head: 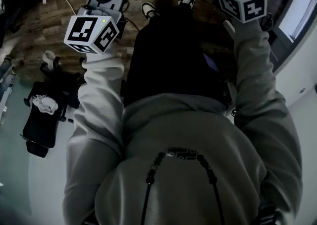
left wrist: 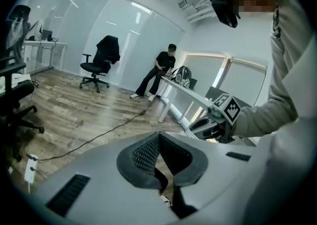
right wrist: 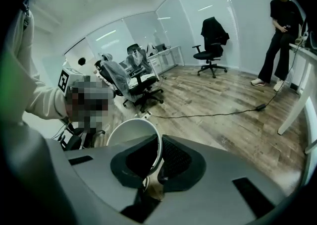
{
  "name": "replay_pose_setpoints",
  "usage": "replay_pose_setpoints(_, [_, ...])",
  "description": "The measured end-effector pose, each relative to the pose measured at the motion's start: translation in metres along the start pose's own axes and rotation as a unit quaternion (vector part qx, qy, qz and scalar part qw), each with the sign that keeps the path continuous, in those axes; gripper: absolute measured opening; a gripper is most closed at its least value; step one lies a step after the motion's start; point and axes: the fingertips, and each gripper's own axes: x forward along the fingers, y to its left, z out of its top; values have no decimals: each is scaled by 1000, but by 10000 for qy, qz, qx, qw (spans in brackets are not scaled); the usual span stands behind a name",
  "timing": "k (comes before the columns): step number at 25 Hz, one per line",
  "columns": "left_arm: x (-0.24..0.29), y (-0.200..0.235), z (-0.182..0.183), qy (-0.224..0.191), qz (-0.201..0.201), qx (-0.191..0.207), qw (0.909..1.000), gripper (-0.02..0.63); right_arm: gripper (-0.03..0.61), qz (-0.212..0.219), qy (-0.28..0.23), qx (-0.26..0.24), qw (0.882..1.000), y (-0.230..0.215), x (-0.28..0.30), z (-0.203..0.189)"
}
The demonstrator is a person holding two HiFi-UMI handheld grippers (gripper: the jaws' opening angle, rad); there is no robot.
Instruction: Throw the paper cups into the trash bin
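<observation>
Item: paper cup (right wrist: 130, 135), white; one seen.
Location of item: in the right claw (right wrist: 159, 152), with its thin wall pinched between the two pads. The cup's body stands out to the left of the jaw line in the right gripper view.
Right claw, state: clamped on the cup wall, jaws only a sliver apart.
Left claw (left wrist: 158, 139), state: closed, pads meeting, nothing between them.
Cup axis: judged to run roughly along the claw, away from its camera. Whether mouth or base faces outward cannot be told.
Attitude of claws: both held low in front of the person's body, one on either side of the legs, pointing forward and down toward the wooden floor (head: 44, 16).
Trash bin: not identified in any view. A dark object (head: 42, 120) with something white and crumpled on it lies to the person's left; bin or chair base, cannot tell.
Governing relation: the cup sits in the right claw, so the coming move turns on which way the bin lies from that claw. That is unresolved here.
Nearer hand: right, as carrier. The left is judged to have no part in the drop.
Release note: the cup hangs to one side of the pads, so it is judged to fall clear once the jaws part over a bin mouth.
</observation>
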Motion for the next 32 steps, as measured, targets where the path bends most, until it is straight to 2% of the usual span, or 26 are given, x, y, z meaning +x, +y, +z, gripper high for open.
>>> replay_pose_setpoints(4, [40,7,-28,-79,-211,-42,9997,2,43,73,249,-36,9997,-21,38,-44])
replay_pose_setpoints(7, [61,31,-75,57,-173,-220,9996,2,43,-19,564,-132,9983,-33,75,-79])
replay_pose_setpoints(9, [75,54,-112,150,31,-563,9983,2,43,-123,814,-234,9963,-41,103,-102])
replay_pose_setpoints(11, [89,62,-141,204,51,-809,9965,2,43,-276,971,-225,9946,-54,125,-119])
replay_pose_setpoints(15, [109,64,-184,409,-105,-867,9953,2,43,-335,1152,-343,9922,-64,157,-145])
replay_pose_setpoints(21, [123,78,-196,383,-76,-707,9967,2,43,-316,1273,-472,9902,-89,194,-167])
replay_pose_setpoints(26, [115,89,-194,249,46,-828,9962,2,44,-146,1394,-370,9894,-84,207,-175])
replay_pose_setpoints(27, [114,90,-193,214,56,-824,9964,2,69,-123,1419,-353,9892,-83,209,-177])
replay_pose_setpoints(28, [113,91,-192,164,60,-835,9964,2,181,-113,1436,-334,9890,-82,210,-179])
replay_pose_setpoints(29, [112,90,-191,100,57,-876,9961,2,219,-118,1455,-320,9888,-83,210,-180])
replay_pose_setpoints(32, [108,85,-188,-32,63,-1044,9945,2,228,-170,1461,-292,9887,-89,202,-179])
